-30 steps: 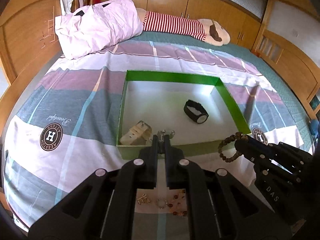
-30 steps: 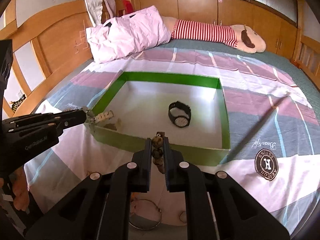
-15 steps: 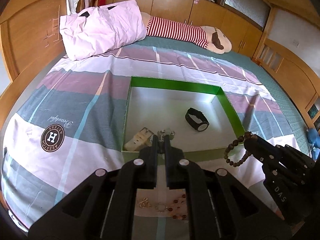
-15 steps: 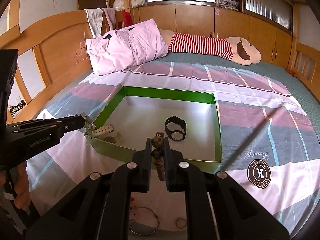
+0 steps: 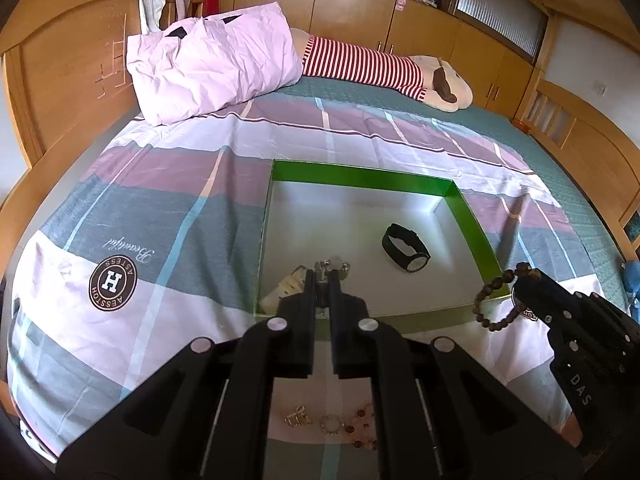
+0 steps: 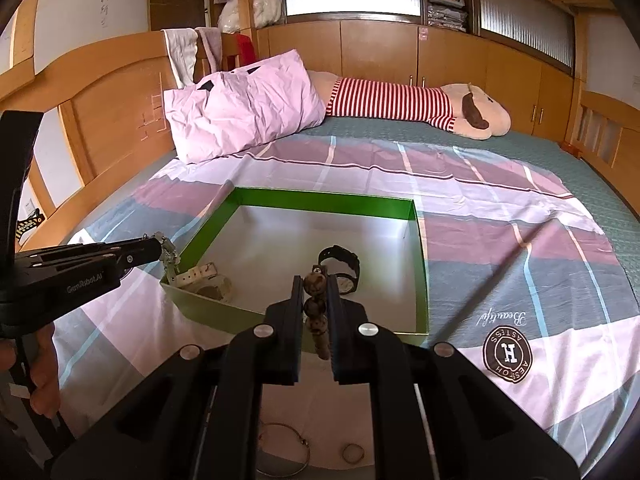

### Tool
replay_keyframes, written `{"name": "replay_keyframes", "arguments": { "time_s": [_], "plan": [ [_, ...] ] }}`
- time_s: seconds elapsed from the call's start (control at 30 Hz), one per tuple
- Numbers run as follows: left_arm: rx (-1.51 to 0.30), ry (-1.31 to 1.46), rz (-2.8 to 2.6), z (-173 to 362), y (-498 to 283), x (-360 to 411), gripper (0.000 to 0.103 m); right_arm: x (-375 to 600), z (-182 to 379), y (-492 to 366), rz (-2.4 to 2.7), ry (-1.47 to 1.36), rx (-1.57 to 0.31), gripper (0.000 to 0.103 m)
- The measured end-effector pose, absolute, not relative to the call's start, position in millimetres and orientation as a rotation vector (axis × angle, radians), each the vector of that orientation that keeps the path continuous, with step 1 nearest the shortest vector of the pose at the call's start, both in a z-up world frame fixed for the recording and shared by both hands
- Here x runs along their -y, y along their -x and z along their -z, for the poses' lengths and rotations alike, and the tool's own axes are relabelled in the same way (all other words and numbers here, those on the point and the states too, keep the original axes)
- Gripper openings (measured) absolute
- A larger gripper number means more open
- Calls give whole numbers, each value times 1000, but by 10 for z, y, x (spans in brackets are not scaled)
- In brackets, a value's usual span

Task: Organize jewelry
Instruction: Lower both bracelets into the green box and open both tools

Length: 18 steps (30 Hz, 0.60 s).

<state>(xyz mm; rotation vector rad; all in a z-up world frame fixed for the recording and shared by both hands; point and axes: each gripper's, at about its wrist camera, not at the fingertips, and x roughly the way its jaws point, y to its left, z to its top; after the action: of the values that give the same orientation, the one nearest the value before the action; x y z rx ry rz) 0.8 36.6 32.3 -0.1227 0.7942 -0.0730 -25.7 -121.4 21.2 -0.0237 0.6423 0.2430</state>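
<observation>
Right wrist view: the right gripper (image 6: 316, 280) stays clamped on the bead bracelet (image 6: 316, 312), the left gripper (image 5: 322, 276) on a small silver piece (image 5: 332, 266); both have edged over the green box (image 5: 360, 178) near rim, ready to drop.

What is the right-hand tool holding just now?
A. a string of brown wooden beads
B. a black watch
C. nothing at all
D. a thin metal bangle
A: the right gripper has its jaws closed on a string of brown beads, which also hangs as a loop from its tip in the left view; the black watch lies inside the green box.
</observation>
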Motion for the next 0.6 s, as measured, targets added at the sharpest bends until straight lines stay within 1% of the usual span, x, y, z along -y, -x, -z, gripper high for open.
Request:
{"name": "replay_keyframes", "arguments": {
  "time_s": [0.17,0.37,0.6],
  "plan": [
    [-791,107,92,-329,-112,-315,6,1270,-232,245,-222,2,-620,11],
    [-778,166,109,-391,-295,-406,6,1372,-255,196,-204,-52,-620,11],
    [-816,170,106,-298,-500,-411,6,1431,-237,65,-215,-95,-629,11]
  ]
}}
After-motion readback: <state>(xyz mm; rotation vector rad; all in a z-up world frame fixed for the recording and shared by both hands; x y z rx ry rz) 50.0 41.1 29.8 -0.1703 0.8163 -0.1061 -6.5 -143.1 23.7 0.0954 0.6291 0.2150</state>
